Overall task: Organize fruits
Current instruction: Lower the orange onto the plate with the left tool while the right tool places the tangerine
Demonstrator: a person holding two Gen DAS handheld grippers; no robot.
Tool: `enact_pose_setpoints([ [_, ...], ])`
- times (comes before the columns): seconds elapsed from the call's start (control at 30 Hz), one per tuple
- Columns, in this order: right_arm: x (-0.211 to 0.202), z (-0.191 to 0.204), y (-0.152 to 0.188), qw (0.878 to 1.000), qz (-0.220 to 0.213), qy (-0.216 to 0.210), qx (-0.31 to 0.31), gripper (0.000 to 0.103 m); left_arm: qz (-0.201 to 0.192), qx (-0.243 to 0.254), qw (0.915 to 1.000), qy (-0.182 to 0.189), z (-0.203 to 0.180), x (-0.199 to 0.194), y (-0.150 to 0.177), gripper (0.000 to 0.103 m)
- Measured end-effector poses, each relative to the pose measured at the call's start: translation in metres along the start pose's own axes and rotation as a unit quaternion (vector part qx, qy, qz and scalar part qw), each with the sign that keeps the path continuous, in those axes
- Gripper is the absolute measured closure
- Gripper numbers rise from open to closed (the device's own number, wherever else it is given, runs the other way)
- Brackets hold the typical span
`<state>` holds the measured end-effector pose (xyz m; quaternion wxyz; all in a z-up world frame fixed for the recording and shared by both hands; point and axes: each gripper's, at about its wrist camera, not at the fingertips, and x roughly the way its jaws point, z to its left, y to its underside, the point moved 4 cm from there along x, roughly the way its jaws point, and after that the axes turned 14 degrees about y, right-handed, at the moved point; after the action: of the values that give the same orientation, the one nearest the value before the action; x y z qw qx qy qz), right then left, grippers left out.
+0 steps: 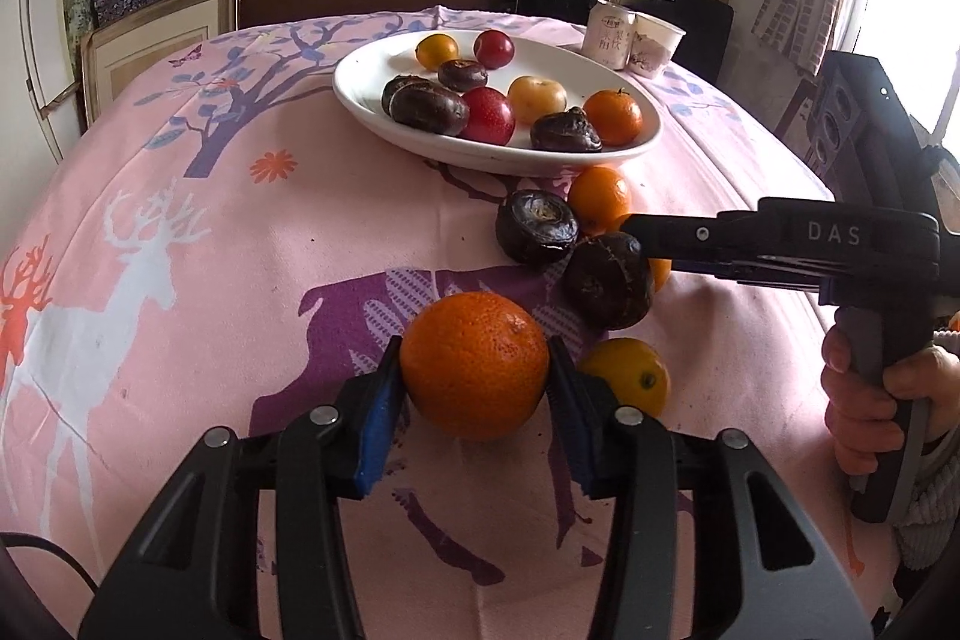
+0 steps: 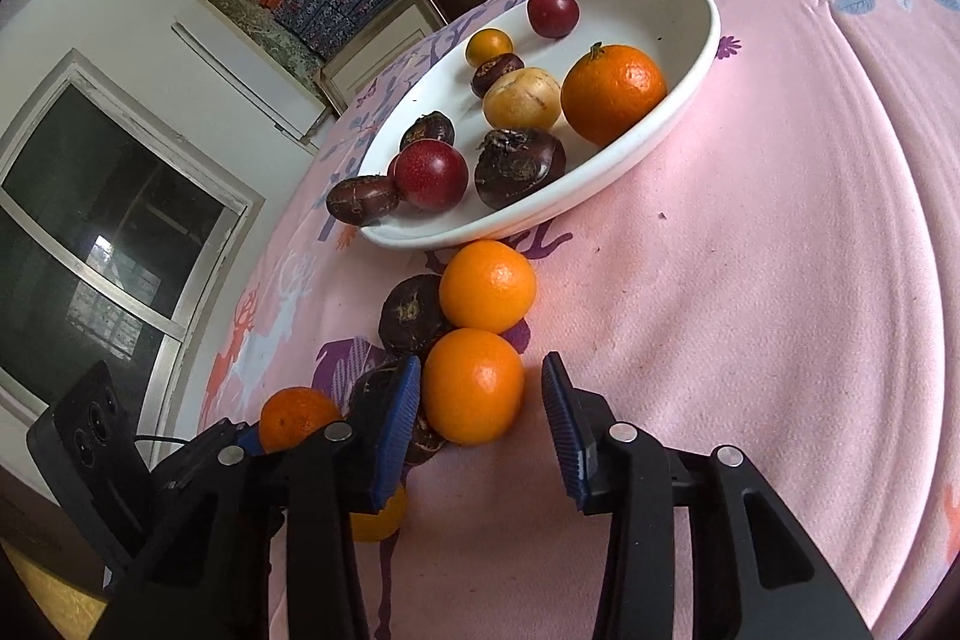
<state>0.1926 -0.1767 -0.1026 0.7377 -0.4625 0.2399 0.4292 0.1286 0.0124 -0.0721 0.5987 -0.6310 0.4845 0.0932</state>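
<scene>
Two grips, unequal: the left gripper (image 1: 474, 382) clamps the big orange (image 1: 474, 364) toward the table's (image 2: 780, 280) near edge; the right gripper (image 2: 480, 394) straddles a smaller orange (image 2: 474, 385), one pad touching, the other just off; closing lopsided could squirt it into the dark fruit (image 2: 414, 313) touching it

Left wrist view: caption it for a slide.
Left gripper clamps an orange on the pink tablecloth, near the white fruit plate.

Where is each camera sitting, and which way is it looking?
Left wrist: on the left claw, facing the white plate; shows that claw squeezing a big orange and the person's hand.
Right wrist: on the right claw, facing the plate from its side; shows it around a small orange.
Both share: plate, drink can.
</scene>
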Motion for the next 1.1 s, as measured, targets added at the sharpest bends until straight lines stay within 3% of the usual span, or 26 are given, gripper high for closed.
enact_pose_setpoints([
  [0.17,-0.003,0.003,0.001,1.0,-0.001,-0.018,0.006,0.067,-0.003,-0.005,1.0,0.003,0.002,-0.001,0.0,0.058],
  [0.27,-0.025,0.001,-0.007,0.999,-0.046,-0.013,0.004,0.067,-0.018,-0.01,0.9998,0.006,0.002,-0.006,-0.009,0.058],
  [0.37,-0.042,-0.008,-0.022,0.997,-0.081,0.0,0.017,0.067,-0.027,-0.008,0.9996,-0.01,0.003,-0.005,-0.035,0.058],
  [0.5,-0.046,-0.024,-0.055,0.994,-0.096,0.019,0.042,0.067,-0.042,-0.002,0.9989,-0.019,0.002,0.007,-0.088,0.058],
  [0.77,-0.02,-0.044,-0.122,0.989,-0.12,0.04,0.078,0.067,-0.056,-0.016,0.9977,-0.034,0.013,0.057,-0.15,0.057],
  [0.83,-0.01,-0.046,-0.131,0.988,-0.127,0.037,0.077,0.061,-0.065,-0.026,0.9969,-0.037,0.02,0.064,-0.152,0.043],
  [0.87,-0.007,-0.046,-0.132,0.988,-0.133,0.039,0.071,0.054,-0.068,-0.026,0.9969,-0.031,0.021,0.065,-0.151,0.029],
  [0.9,-0.005,-0.047,-0.132,0.987,-0.136,0.047,0.065,0.038,-0.07,-0.021,0.997,-0.022,0.022,0.064,-0.15,0.024],
  [0.93,-0.004,-0.05,-0.133,0.986,-0.141,0.056,0.066,0.033,-0.073,-0.019,0.9969,-0.021,0.022,0.062,-0.147,0.023],
  [1.1,-0.014,-0.051,-0.125,0.985,-0.147,0.043,0.074,0.033,-0.092,-0.027,0.9948,-0.032,0.024,0.04,-0.139,0.013],
])
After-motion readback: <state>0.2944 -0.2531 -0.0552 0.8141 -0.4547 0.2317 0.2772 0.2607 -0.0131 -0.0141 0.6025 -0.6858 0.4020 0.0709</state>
